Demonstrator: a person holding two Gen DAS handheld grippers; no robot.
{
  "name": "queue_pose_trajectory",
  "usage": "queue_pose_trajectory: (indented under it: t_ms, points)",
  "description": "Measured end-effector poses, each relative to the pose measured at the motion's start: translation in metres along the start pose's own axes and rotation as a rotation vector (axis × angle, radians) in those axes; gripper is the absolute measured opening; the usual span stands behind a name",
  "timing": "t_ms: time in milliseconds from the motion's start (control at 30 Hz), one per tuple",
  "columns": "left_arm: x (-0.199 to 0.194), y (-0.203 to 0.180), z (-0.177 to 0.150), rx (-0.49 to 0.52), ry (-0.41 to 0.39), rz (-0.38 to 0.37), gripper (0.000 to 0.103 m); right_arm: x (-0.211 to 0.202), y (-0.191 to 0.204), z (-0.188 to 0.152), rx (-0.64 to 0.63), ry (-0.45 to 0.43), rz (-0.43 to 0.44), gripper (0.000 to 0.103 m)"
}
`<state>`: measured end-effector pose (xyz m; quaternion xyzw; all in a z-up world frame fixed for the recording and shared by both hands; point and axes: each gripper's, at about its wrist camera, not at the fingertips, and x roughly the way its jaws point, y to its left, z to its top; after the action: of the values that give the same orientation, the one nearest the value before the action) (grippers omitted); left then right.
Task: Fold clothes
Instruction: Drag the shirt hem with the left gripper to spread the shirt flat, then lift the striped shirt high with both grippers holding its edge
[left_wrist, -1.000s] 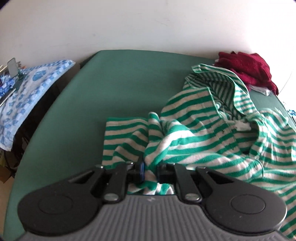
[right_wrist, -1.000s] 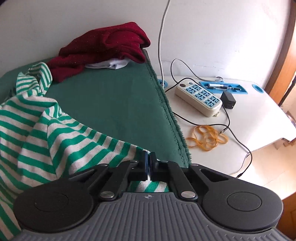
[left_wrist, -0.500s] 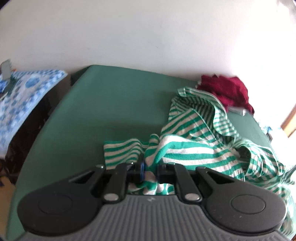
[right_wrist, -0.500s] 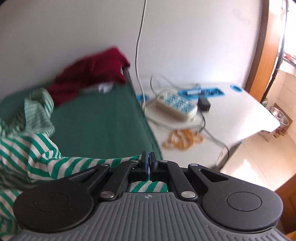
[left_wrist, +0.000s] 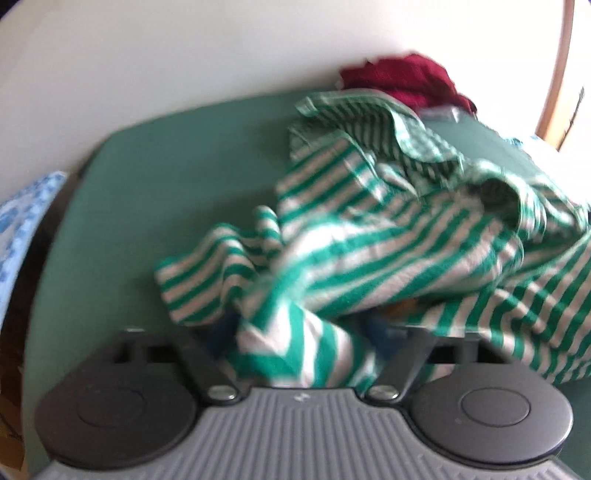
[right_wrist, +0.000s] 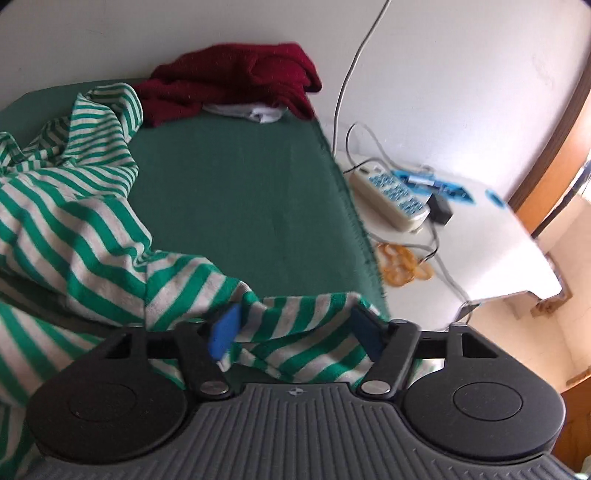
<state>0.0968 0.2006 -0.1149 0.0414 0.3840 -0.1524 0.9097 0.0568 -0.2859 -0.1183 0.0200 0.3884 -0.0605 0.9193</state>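
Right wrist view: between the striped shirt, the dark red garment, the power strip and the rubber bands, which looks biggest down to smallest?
1. striped shirt, though nearest the camera
2. dark red garment
3. power strip
4. rubber bands, close to the strip in looks, so unsure

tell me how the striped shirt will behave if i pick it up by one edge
Probably floppy: the striped shirt lies crumpled in soft folds and drapes limply between the open fingers of the right tool. It likely sags and trails on the green cloth rather than holding shape. It looks thin, so probably light.
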Motion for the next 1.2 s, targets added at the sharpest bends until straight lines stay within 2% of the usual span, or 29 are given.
queue_pose_trajectory:
  t_ms: [33, 67, 100, 167, 267, 333, 433, 567, 633, 733, 933, 1100, 1200]
  points:
    - [0.001, 0.0, 0.003, -0.004, -0.004, -0.01, 0.028, 0.003, 0.002, 0.001, -0.008, -0.001, -0.004, 0.007]
    - [0.001, 0.001, 0.006, -0.008, -0.008, -0.021, 0.016, 0.005, 0.005, 0.002, -0.016, -0.002, -0.008, 0.007]
    - [0.002, 0.001, 0.009, -0.012, -0.012, -0.031, 0.01, 0.008, 0.007, 0.002, -0.024, -0.003, -0.012, 0.006]
    - [0.0, 0.003, 0.017, -0.02, -0.028, -0.053, 0.01, -0.023, 0.005, 0.024, 0.047, -0.096, 0.015, 0.006]
    - [-0.044, 0.021, 0.058, -0.043, -0.177, -0.102, 0.01, -0.07, 0.001, 0.057, 0.158, -0.24, 0.058, 0.005]
    - [-0.083, 0.024, 0.084, 0.0, -0.3, -0.111, 0.01, -0.102, -0.001, 0.079, 0.232, -0.335, 0.087, 0.005]
    - [-0.141, 0.026, 0.116, 0.052, -0.465, -0.12, 0.01, -0.165, 0.003, 0.109, 0.279, -0.489, 0.128, 0.005]
    - [-0.222, 0.029, 0.141, 0.116, -0.678, -0.082, 0.01, -0.244, 0.009, 0.133, 0.318, -0.673, 0.184, 0.005]
    - [-0.256, 0.029, 0.145, 0.131, -0.752, -0.056, 0.01, -0.279, 0.011, 0.138, 0.323, -0.762, 0.203, 0.005]
    - [-0.301, 0.026, 0.148, 0.135, -0.812, -0.007, 0.011, -0.315, 0.011, 0.141, 0.33, -0.826, 0.252, 0.005]
    - [-0.375, 0.006, 0.14, 0.12, -0.888, 0.147, 0.011, -0.362, 0.009, 0.135, 0.286, -0.9, 0.36, 0.005]
    - [-0.429, -0.015, 0.123, 0.068, -0.935, 0.232, 0.012, -0.393, -0.005, 0.123, 0.258, -0.913, 0.463, 0.005]
    - [-0.443, -0.033, 0.108, 0.043, -0.922, 0.287, 0.013, -0.402, -0.012, 0.113, 0.236, -0.894, 0.5, 0.005]
